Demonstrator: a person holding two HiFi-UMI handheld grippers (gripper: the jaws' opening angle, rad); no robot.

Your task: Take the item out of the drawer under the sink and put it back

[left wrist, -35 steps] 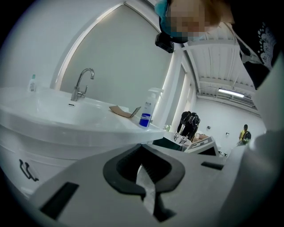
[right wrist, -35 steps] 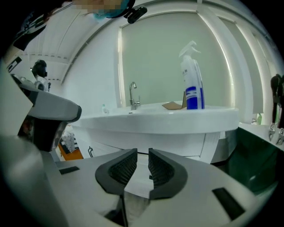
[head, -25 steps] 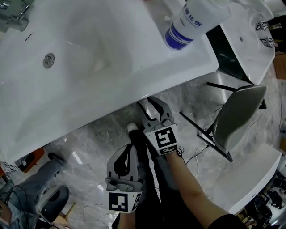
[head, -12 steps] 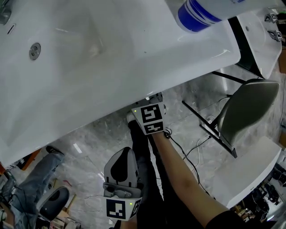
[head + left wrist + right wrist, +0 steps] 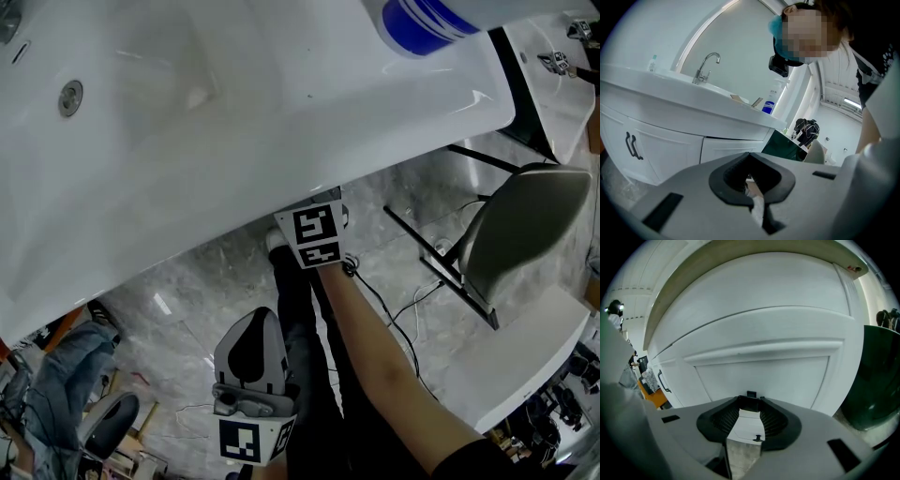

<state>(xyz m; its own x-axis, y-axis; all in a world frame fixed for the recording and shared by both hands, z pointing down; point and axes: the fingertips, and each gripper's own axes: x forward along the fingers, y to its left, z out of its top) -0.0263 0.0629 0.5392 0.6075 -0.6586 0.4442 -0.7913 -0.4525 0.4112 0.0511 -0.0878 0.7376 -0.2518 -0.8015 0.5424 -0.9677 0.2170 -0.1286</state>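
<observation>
Right claw (image 5: 751, 404) tucked under sink (image 5: 281, 141) rim, facing closed drawer front (image 5: 759, 366). Jaws apart, just opened wide, then eased in slightly. Nothing pinched. Small dark pull (image 5: 751, 394) just beyond tips. Left claw (image 5: 260, 317) low over floor (image 5: 187, 281), jaws together, empty. Item unseen, presumably inside shut drawer. Risks: closing short of the small pull and slipping off on the tug. Marker cube (image 5: 314, 236) close under rim, likely to knock it if raised.

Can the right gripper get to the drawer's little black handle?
Probably yes. The right gripper has just been opening its jaws; they stand apart, the black handle straight ahead in their gap, nothing blocking.
</observation>
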